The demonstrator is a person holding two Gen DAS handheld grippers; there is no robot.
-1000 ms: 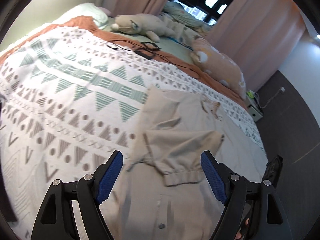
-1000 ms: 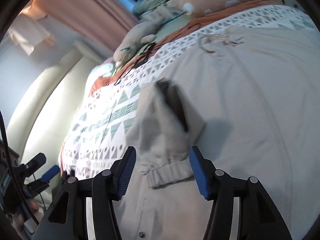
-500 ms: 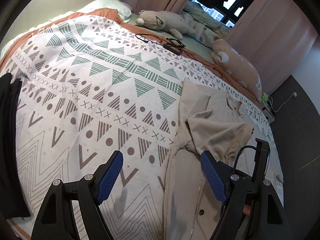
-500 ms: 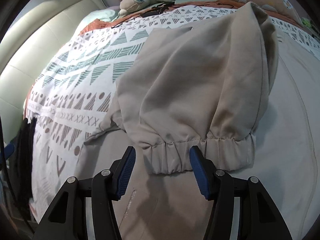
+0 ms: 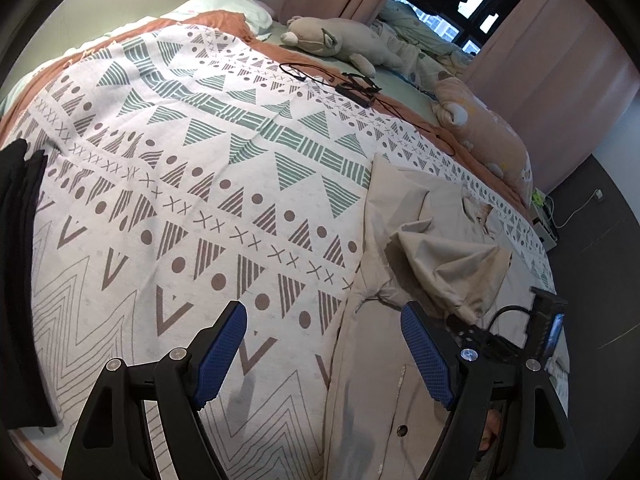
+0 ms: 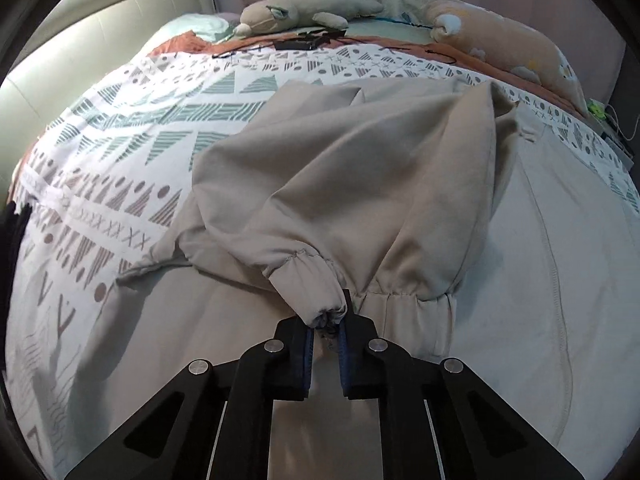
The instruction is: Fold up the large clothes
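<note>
A large beige jacket (image 5: 384,364) lies flat on the patterned bedspread (image 5: 168,184), one sleeve (image 6: 340,184) folded back over its body (image 6: 520,264). My right gripper (image 6: 326,322) has its jaws closing, and the blue pads pinch the sleeve's gathered cuff (image 6: 316,288), which bunches up between them. Its black frame (image 5: 540,332) also shows in the left wrist view, beside the crumpled sleeve (image 5: 452,264). My left gripper (image 5: 322,312) hangs open over the jacket's left edge, with nothing between its fingers.
Two plush toys (image 5: 340,40) (image 5: 484,136) and black cables (image 5: 356,88) lie at the bed's far end. Dark folded cloth (image 5: 20,280) sits at the left edge. Dark floor (image 5: 592,240) and pink curtains (image 5: 560,60) are to the right.
The right jaws have come together on the sleeve cuff, which is now bunched and lifted. The left gripper swung left from over the sleeve to the jacket's edge, then held still.
</note>
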